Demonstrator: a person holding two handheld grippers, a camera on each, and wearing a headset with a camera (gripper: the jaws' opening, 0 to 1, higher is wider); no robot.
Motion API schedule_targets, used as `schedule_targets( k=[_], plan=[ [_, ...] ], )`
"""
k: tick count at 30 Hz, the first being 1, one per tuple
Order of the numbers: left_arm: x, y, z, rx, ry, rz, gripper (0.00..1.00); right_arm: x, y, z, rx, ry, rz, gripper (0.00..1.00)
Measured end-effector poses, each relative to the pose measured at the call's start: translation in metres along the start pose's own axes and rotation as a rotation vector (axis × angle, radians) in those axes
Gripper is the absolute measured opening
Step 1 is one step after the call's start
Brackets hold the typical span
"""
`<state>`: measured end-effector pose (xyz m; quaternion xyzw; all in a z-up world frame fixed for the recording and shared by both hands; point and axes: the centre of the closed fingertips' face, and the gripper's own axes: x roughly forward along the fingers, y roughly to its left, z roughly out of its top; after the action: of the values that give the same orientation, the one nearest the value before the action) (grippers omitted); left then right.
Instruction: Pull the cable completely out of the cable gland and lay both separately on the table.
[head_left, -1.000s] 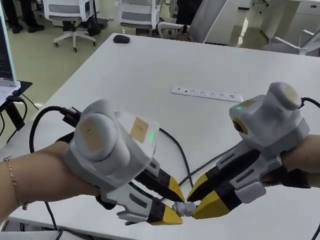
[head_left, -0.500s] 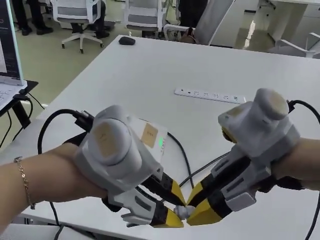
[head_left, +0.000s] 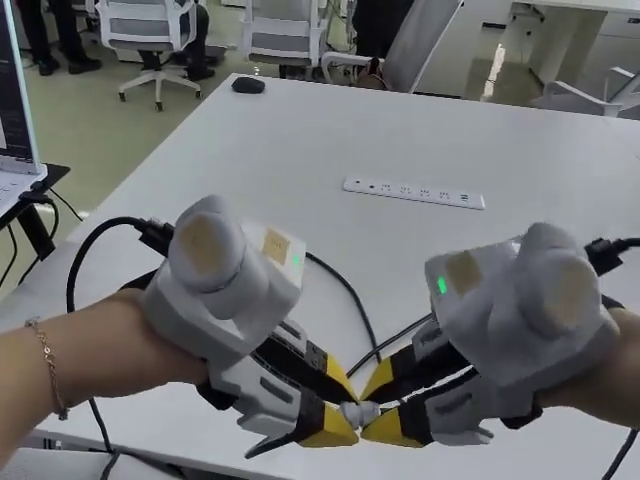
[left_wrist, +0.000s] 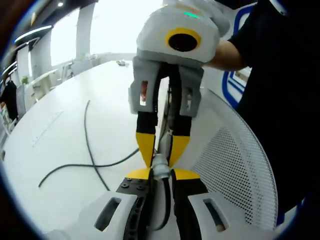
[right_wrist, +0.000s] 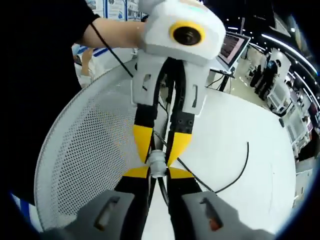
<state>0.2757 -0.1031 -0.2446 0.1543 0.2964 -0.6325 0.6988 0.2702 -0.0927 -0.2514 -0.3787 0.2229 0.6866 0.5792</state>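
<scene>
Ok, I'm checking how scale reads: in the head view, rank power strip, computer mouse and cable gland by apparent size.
1. Largest by far: power strip.
2-3. The cable gland and computer mouse look about alike. The gland is far nearer the camera, so I won't rank them.

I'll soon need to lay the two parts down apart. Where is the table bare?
Bare: the wide stretch between the power strip and the mouse, and the table right of the strip. Crowded: the near edge, where black cables cross and the left gripper and right gripper meet at the cable gland.
</scene>
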Motion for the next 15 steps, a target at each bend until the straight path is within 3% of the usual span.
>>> schedule_targets(
  k=[2,4,7,10,13,15],
  plan=[
    [0.0,0.001,0.001,-0.026,-0.011,-0.007,0.16,-0.001,-0.002,0.0,-0.034,0.014,-0.059,0.11],
    [-0.001,0.003,0.001,-0.038,-0.022,-0.009,0.16,-0.002,-0.006,0.001,-0.133,0.038,-0.13,0.11],
    [-0.001,0.004,0.003,-0.074,-0.04,-0.022,0.16,-0.003,-0.007,0.0,-0.21,0.072,-0.197,0.11],
    [0.0,0.006,0.005,-0.119,-0.065,-0.034,0.16,-0.003,-0.009,0.0,-0.254,0.081,-0.247,0.11],
    [-0.002,0.008,0.01,-0.205,-0.119,-0.053,0.16,-0.006,-0.012,0.0,-0.293,0.083,-0.294,0.11],
    [-0.003,0.007,0.009,-0.21,-0.118,-0.059,0.16,-0.006,-0.011,0.001,-0.294,0.08,-0.285,0.11]
  ],
)
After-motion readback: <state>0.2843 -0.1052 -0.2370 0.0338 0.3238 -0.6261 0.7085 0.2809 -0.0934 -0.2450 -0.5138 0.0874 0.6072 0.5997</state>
